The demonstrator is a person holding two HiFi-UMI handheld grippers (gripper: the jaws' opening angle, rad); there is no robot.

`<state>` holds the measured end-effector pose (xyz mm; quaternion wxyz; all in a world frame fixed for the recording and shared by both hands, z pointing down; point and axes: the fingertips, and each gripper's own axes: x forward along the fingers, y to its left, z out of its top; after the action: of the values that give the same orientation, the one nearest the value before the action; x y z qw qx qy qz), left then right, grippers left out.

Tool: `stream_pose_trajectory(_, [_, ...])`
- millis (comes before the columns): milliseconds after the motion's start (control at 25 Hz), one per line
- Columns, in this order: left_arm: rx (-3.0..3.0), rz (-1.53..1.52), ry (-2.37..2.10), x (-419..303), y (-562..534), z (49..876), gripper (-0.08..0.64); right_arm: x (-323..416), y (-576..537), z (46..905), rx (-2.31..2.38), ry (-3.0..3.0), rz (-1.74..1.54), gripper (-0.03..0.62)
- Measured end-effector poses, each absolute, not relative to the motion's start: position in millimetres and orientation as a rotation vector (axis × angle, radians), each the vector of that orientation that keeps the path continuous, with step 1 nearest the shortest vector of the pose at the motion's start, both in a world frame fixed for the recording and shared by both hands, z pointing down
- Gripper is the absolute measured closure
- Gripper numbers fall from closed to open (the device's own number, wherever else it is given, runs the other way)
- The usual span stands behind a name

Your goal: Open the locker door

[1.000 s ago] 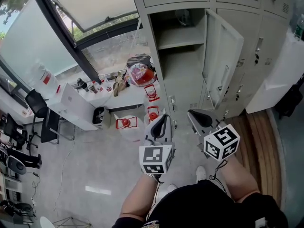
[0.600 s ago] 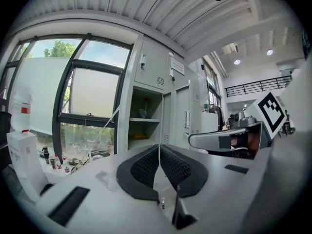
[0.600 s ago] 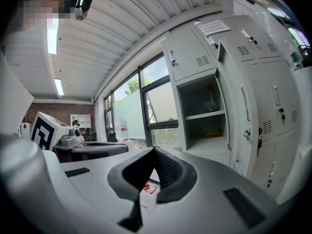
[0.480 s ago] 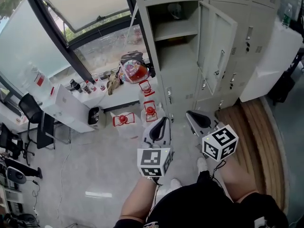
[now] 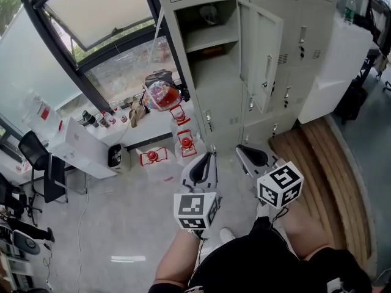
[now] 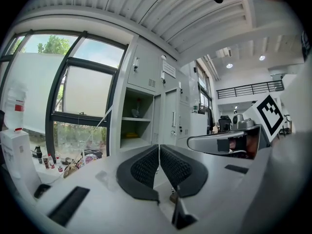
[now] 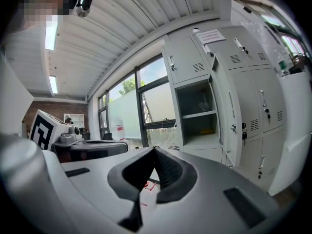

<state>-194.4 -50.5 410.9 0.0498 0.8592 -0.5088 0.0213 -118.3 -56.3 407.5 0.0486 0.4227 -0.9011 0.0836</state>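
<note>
The grey locker [image 5: 183, 72] stands ahead with its tall door [image 5: 261, 57] swung open to the right, showing a shelf [image 5: 211, 40] and a bare interior. Both grippers hang low in front of the person, well short of the locker and touching nothing. In the head view the left gripper [image 5: 211, 155] is shut and holds nothing. The right gripper [image 5: 240, 148] beside it is shut too, also with nothing in it. The left gripper view has the open compartment [image 6: 138, 126] beyond the closed pads [image 6: 146, 167]. The right gripper view shows the door [image 7: 220, 121] edge-on.
Red-framed items [image 5: 185, 144] and a bag with red contents [image 5: 160, 93] sit on the floor left of the locker, near a white desk [image 5: 82, 145] and the large window [image 5: 91, 17]. A wooden platform [image 5: 317, 176] and a white cabinet [image 5: 333, 60] are on the right.
The head view has shifted: the locker and its open door now sit further left in the picture. Both grippers stay shut in about the same place. The door's angle looks unchanged.
</note>
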Motion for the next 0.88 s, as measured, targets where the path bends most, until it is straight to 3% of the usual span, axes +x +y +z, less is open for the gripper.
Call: stream_pose_trajectory(880, [2.634, 0.076, -1.530, -173.6, -57.5, 407.1, 0.537, -100.3, -61.2, 407.4, 1.278, -2.732, 0.247, 0.538])
